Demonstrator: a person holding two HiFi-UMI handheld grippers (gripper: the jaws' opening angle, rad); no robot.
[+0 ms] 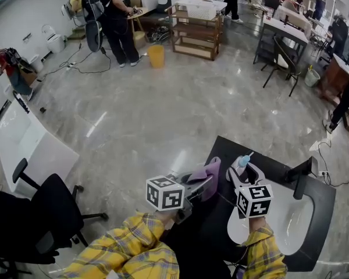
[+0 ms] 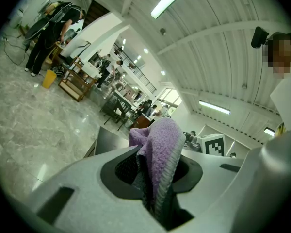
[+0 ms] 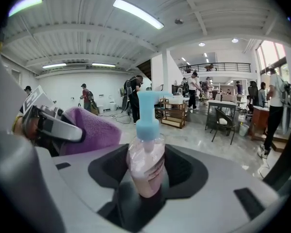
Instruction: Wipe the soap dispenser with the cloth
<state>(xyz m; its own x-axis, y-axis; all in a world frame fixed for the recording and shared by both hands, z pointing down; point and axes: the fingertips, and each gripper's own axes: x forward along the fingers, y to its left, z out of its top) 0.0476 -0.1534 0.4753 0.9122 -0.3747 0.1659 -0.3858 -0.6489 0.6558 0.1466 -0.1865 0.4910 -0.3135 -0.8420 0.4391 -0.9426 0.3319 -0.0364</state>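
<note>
A black counter [image 1: 323,205] with a white sink basin [image 1: 296,220] lies at the near right, and both grippers hang over its left part. The left gripper [image 2: 155,191] has its jaws clamped together on a folded purple cloth [image 2: 161,144], which sticks out past the tips in a soft bunch. The right gripper [image 3: 145,178] has its jaws set fairly wide and pressed on the lower body of the soap dispenser [image 3: 146,161], holding it upright off the counter, just right of the cloth and apparently not touching it.

The wipe should go best if the right grip stays firm and steady while the cloth's loose end is brought against the bottle's left side and rubbed up and down the body. Rolling the bottle would expose its other faces. Keep the cloth off the pump head [image 3: 146,115], since a push there could squirt soap.

The dispenser is a small clear bottle of pale pink liquid, with a faint label and a light blue pump.
</note>
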